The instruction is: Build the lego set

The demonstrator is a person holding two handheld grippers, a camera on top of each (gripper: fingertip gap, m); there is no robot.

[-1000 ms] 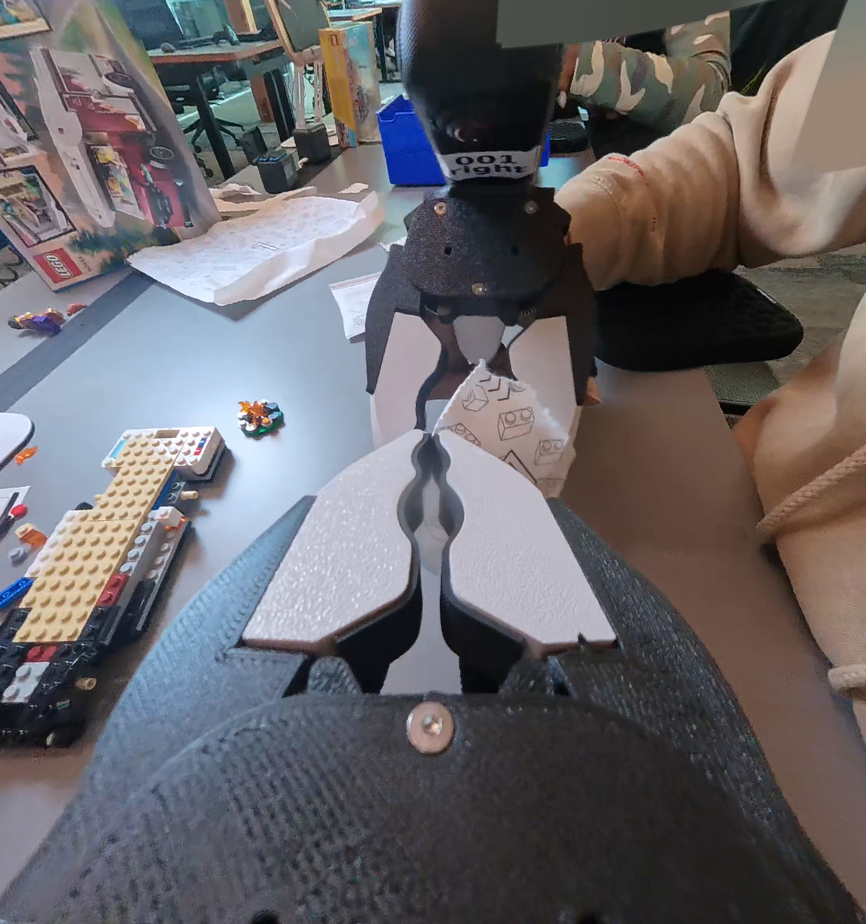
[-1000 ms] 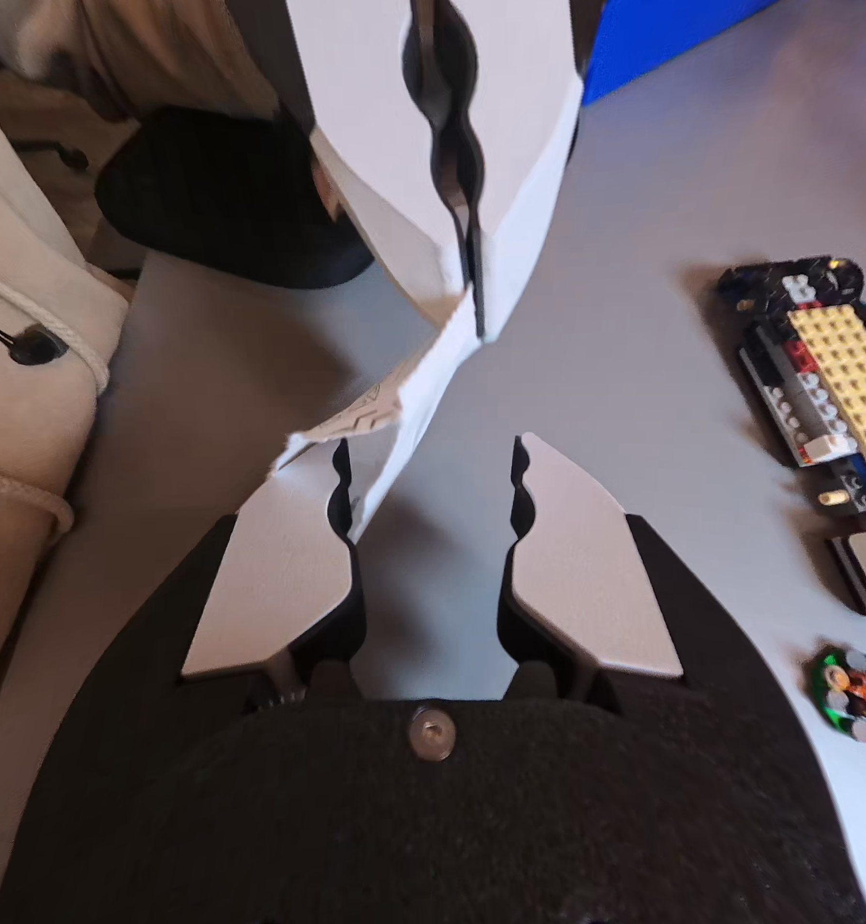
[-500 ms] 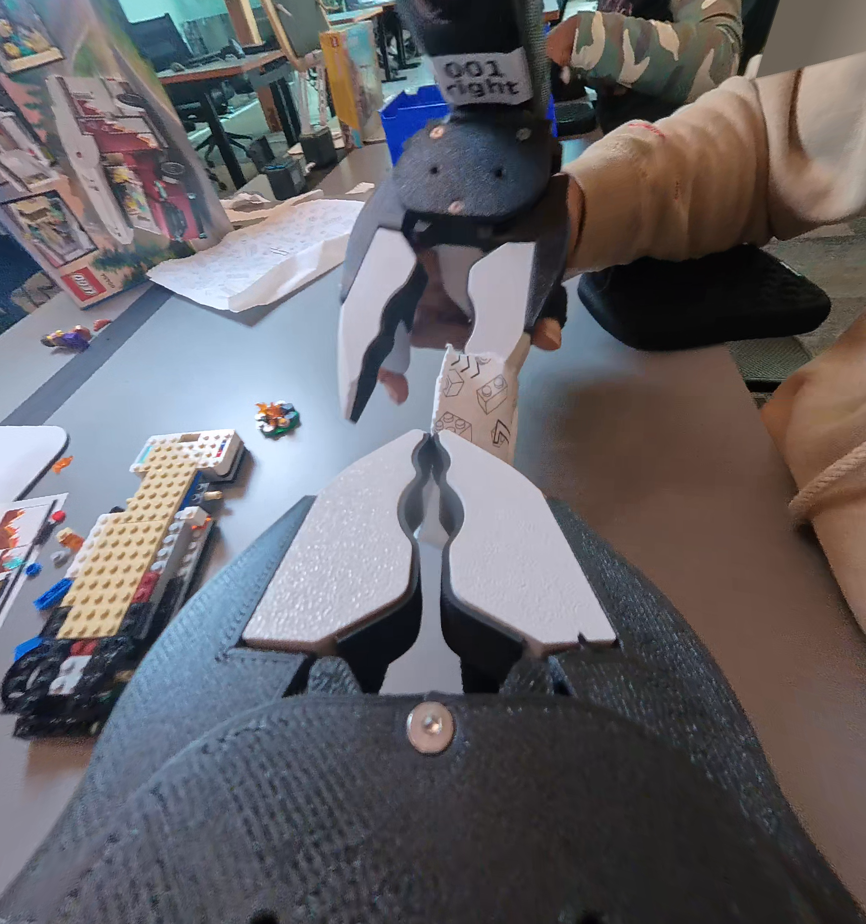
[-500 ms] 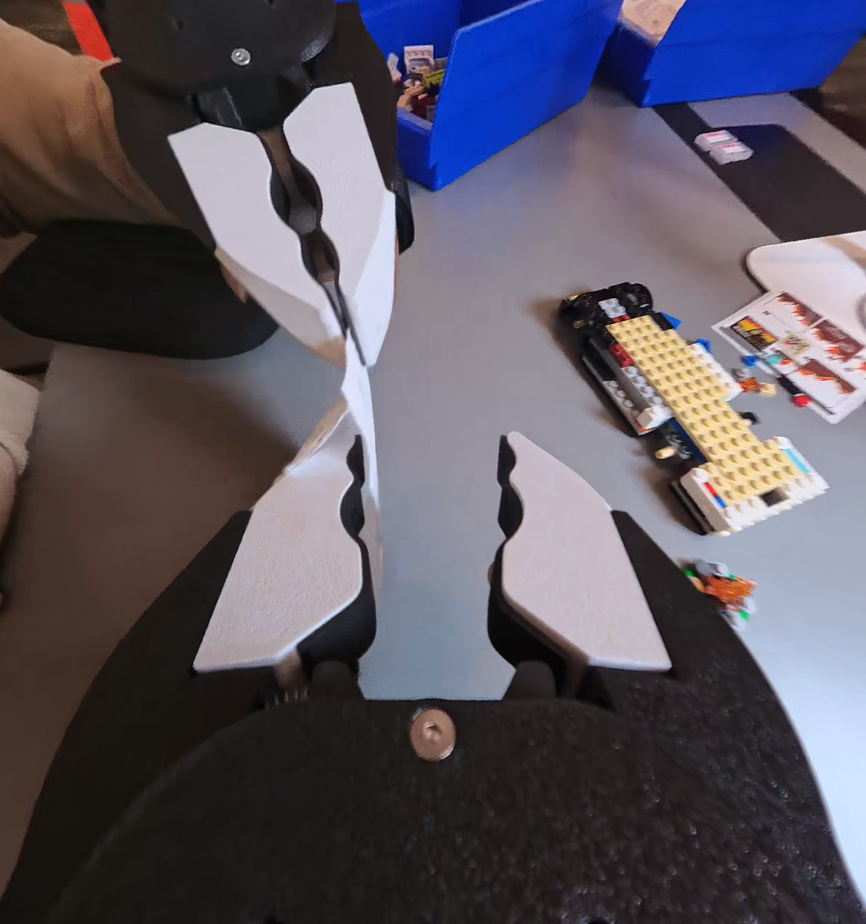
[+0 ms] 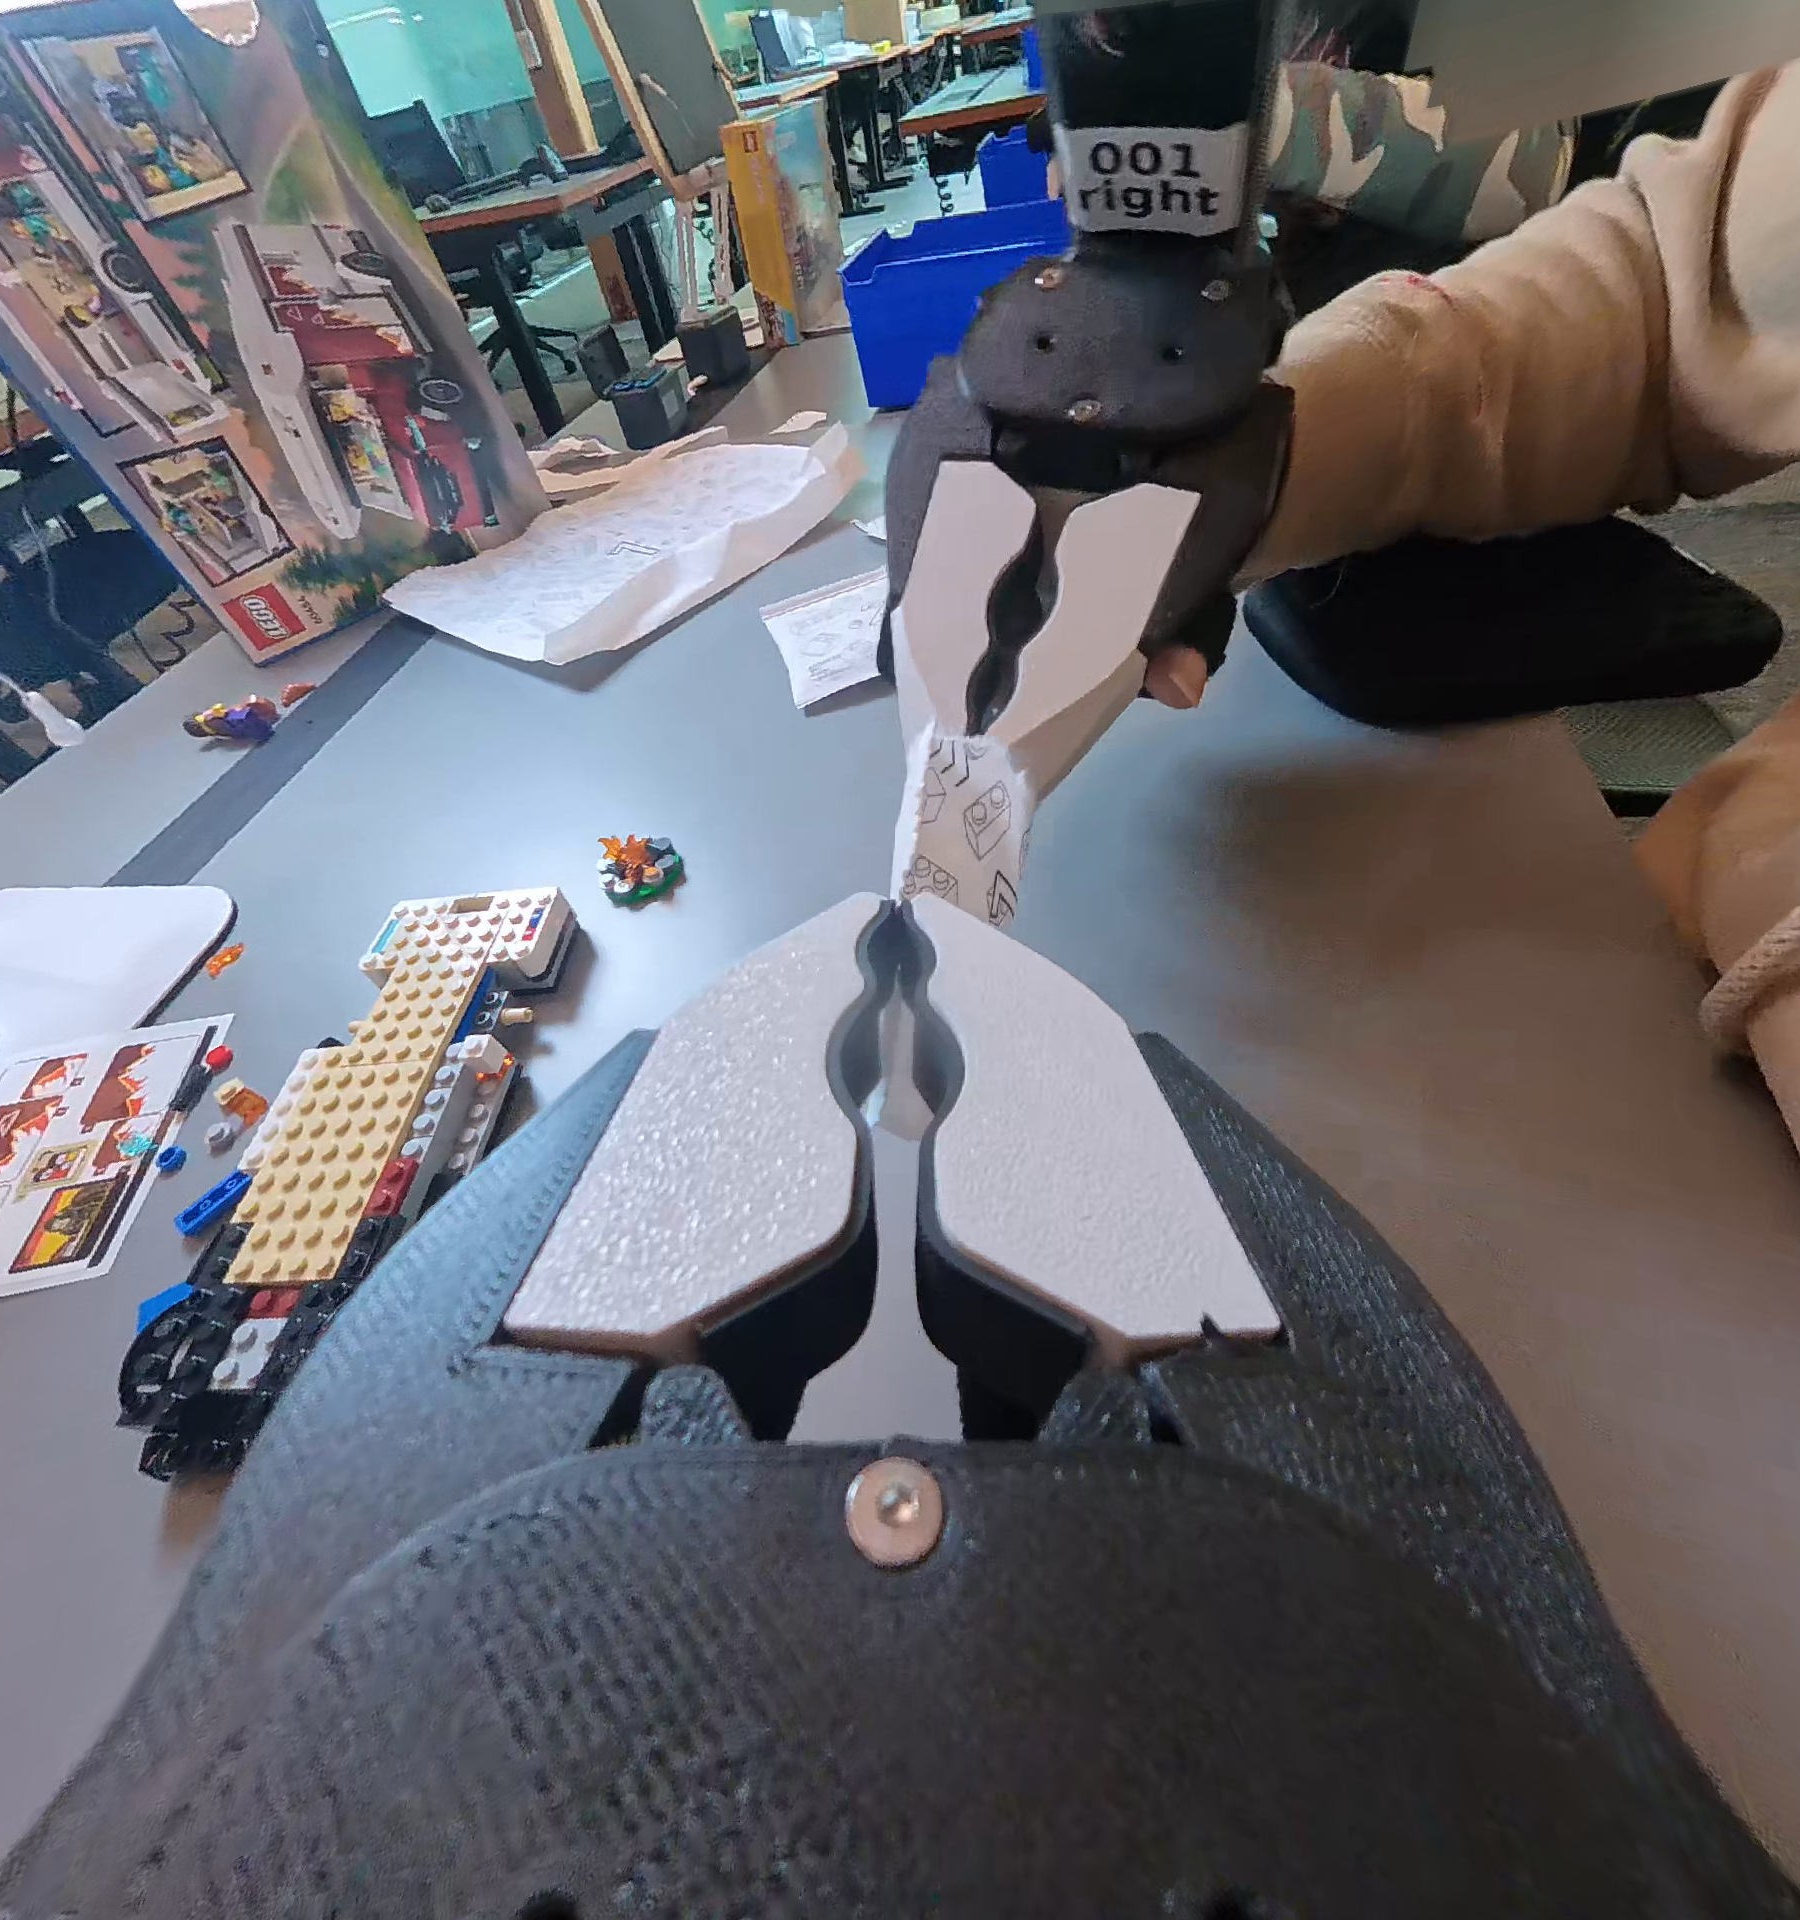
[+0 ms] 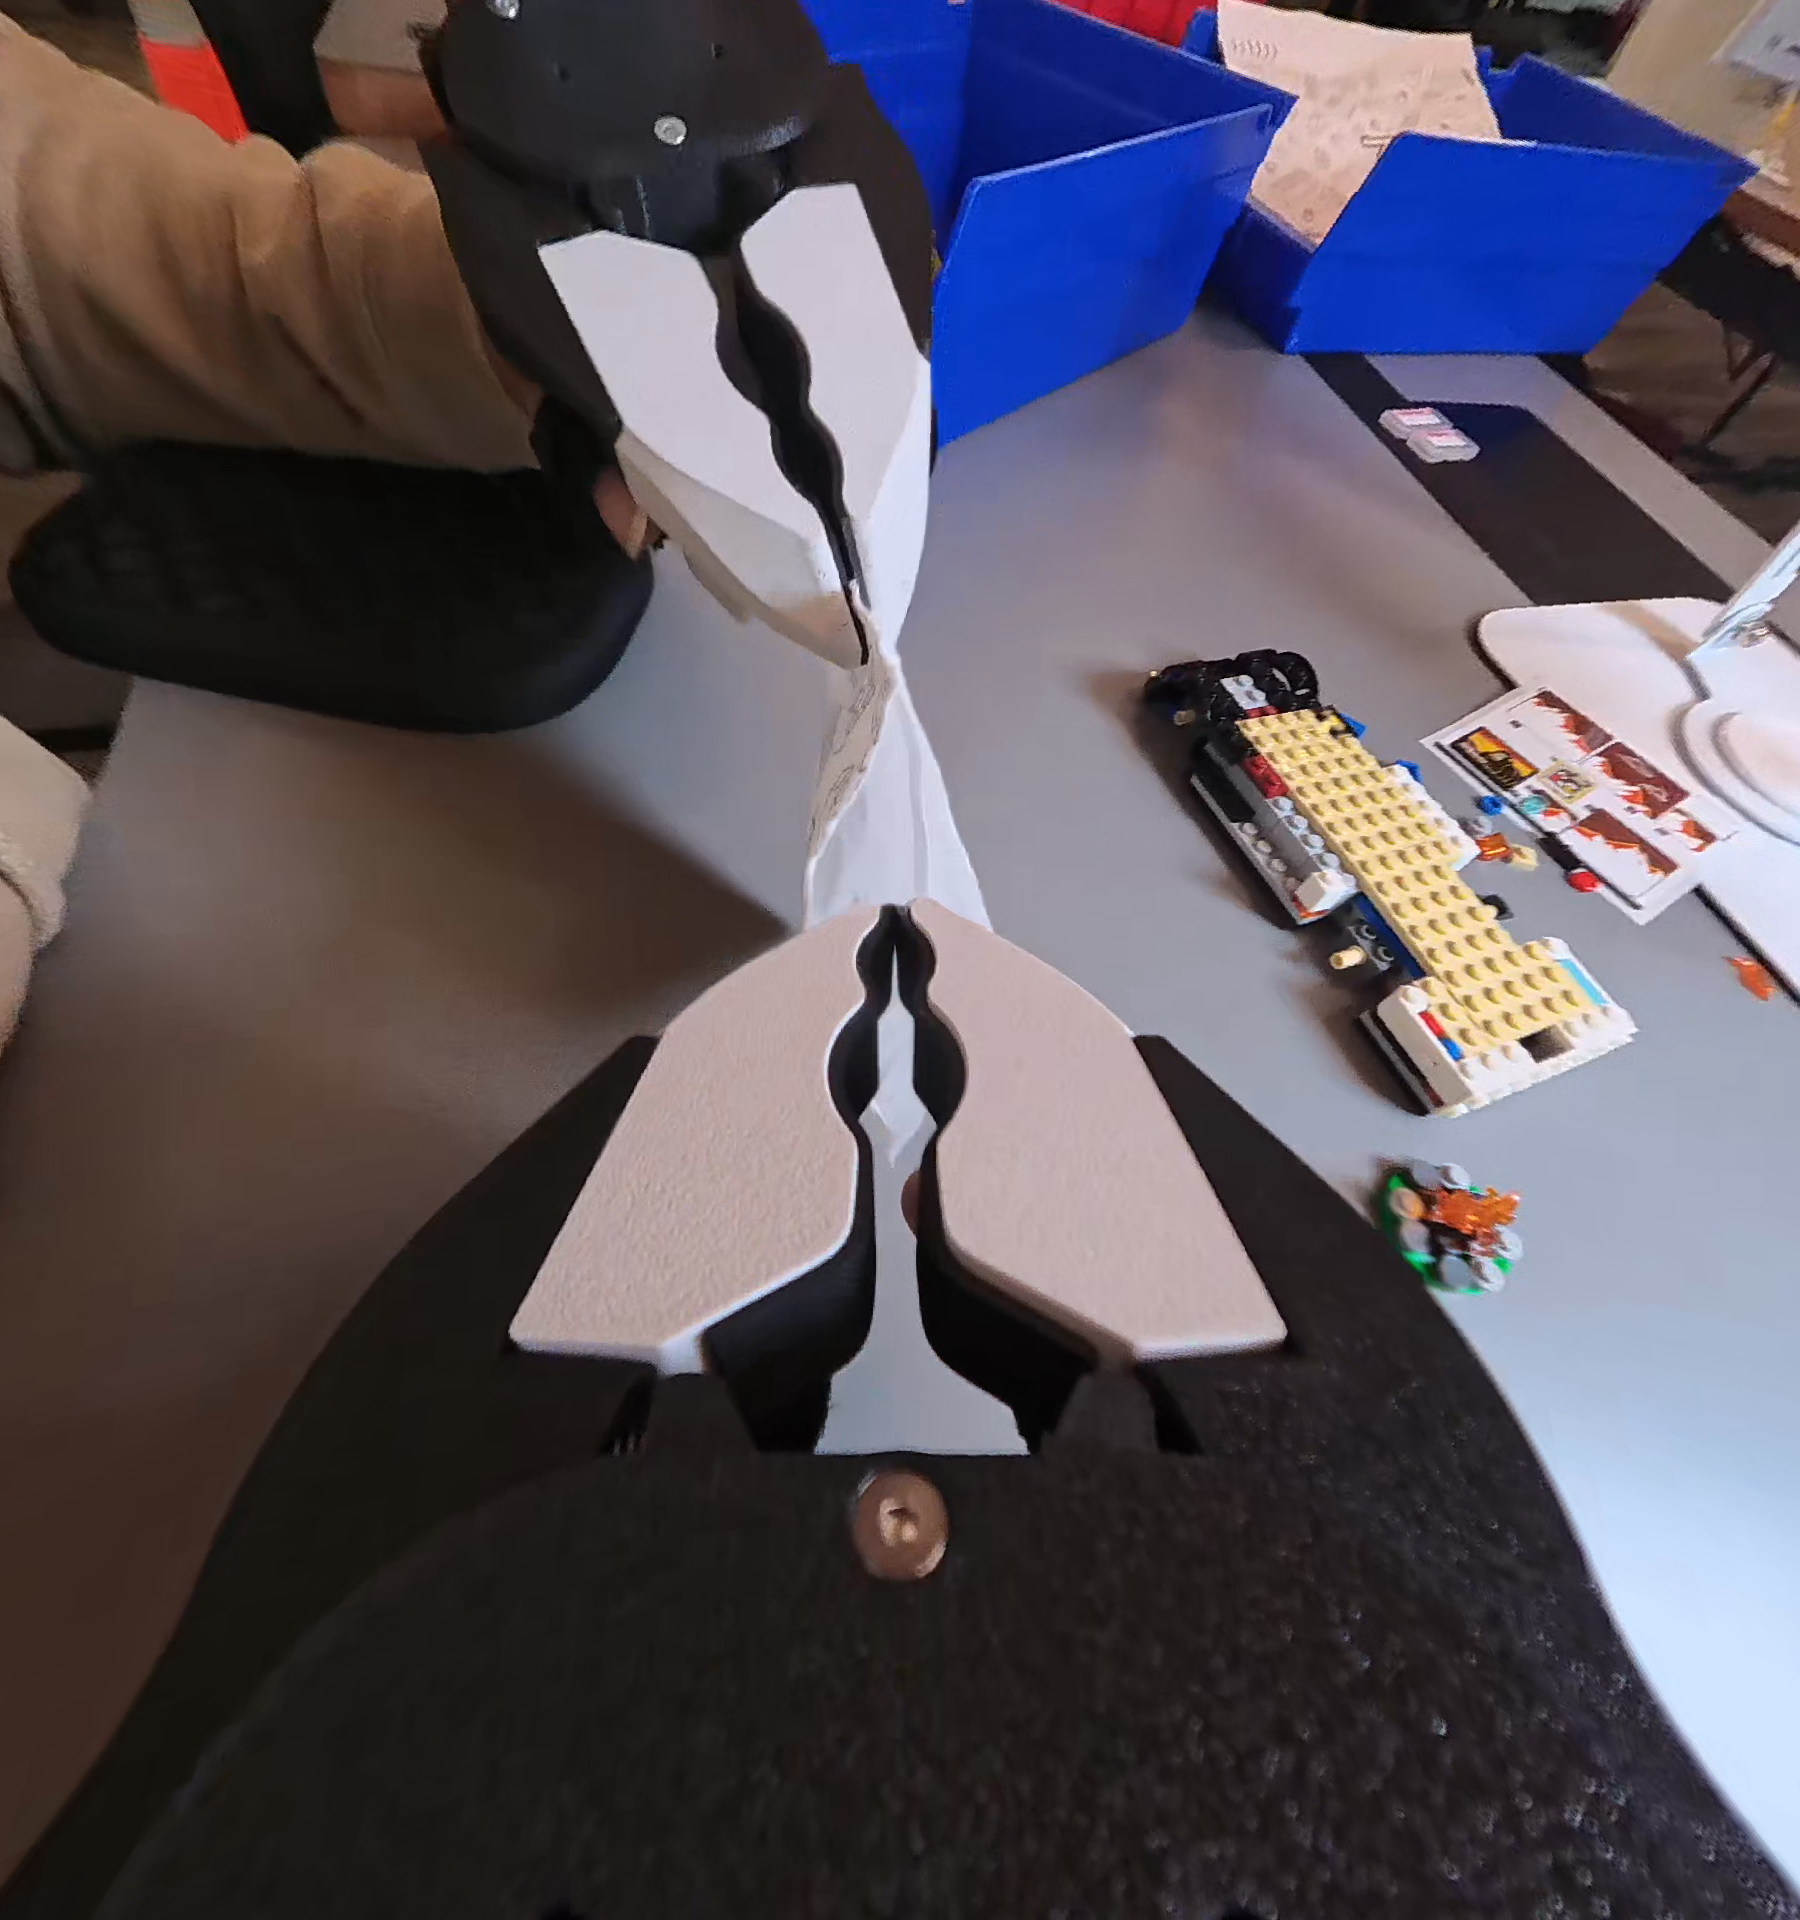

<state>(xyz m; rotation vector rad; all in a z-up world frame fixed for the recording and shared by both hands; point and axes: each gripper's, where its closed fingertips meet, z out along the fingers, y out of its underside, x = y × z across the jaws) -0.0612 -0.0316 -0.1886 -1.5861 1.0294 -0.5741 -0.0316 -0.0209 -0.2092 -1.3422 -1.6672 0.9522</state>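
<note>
Left hand-held gripper (image 5: 898, 920): closed; white pads pinch one end of a white paper bag (image 5: 963, 821) printed with brick outlines.
Right hand-held gripper (image 6: 898, 920): closed; pads clamp the opposite end of the same bag, as both views show.
Paper bag, position: strung between the two tips, above the grey desk (image 5: 563, 769), twisted along its length; not resting on the desk.
Handling note: a judgement only. Thin paper held at both ends tears where the strain gathers, so steady, even tension with both grips kept firm would suit it best.
Count, hand-held grippers: two, tips facing each other.
Count, paper bags held: one.
Count, brick models nearby: one long build with tan plates (image 6: 1395, 873); one small round green-based piece with orange flames (image 6: 1447, 1226).
Count, sticker sheets: one (image 6: 1582, 790), beside the long build.
Count, blue bins: two visible (image 6: 1104, 218).
Count, large picture boxes: one standing at the far desk edge (image 5: 210, 312).
Count, flat printed paper sheets: one large crumpled sheet (image 5: 626, 540).
</note>
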